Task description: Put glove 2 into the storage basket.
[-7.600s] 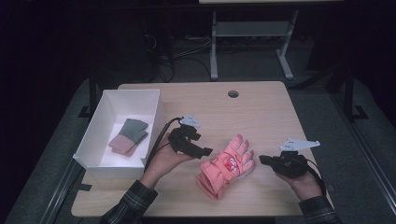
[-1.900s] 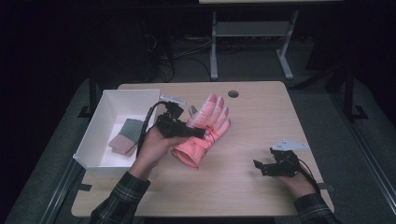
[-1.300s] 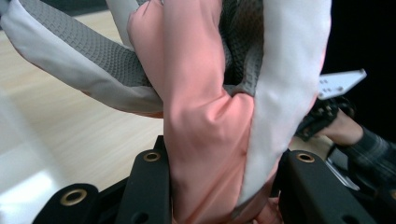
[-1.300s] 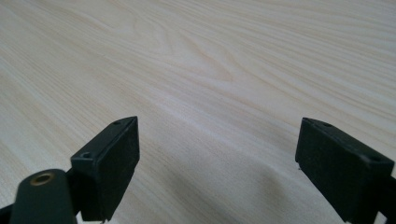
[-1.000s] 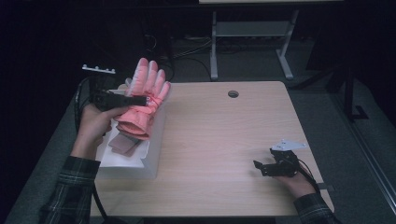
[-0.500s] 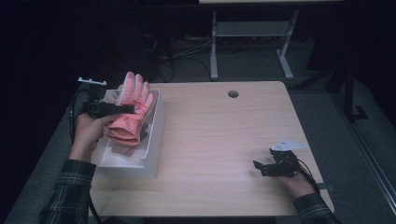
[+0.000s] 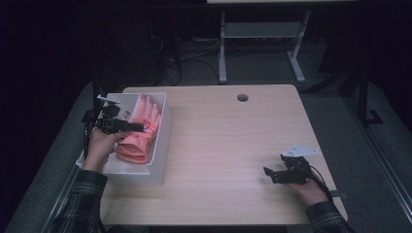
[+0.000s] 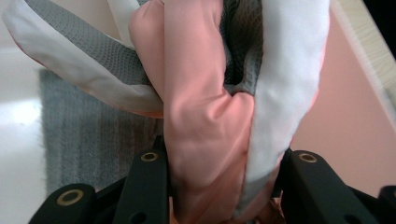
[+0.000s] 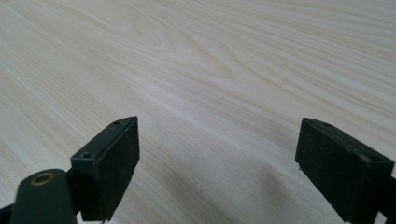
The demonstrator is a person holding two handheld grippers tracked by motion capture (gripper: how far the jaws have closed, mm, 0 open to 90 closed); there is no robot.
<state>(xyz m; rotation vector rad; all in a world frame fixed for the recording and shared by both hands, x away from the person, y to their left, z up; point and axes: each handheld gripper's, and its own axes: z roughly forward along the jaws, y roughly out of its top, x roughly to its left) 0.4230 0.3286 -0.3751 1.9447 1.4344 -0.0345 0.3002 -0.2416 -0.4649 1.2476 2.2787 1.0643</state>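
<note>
A pink padded glove (image 7: 140,131) lies inside the white box (image 7: 160,138) at the table's left edge, fingers pointing to the far side. My left gripper (image 7: 141,127) is over the box, shut on the glove. In the left gripper view the glove's pink and white fabric (image 8: 210,116) is bunched between the two black jaws, with a grey knit item (image 8: 88,144) lying below it in the box. My right gripper (image 7: 268,174) rests on the bare table near the front right, open, its jaws wide apart over the wood (image 9: 219,84) with nothing between them.
The wooden table (image 7: 233,145) has a round cable hole (image 7: 242,97) near its far edge. A metal stand (image 7: 262,39) and cables sit on the dark floor beyond. The box's right wall stands between the glove and the table's middle.
My left gripper has carried the glove leftward off the table and lowered it into the white box. The right gripper has stayed in place.
</note>
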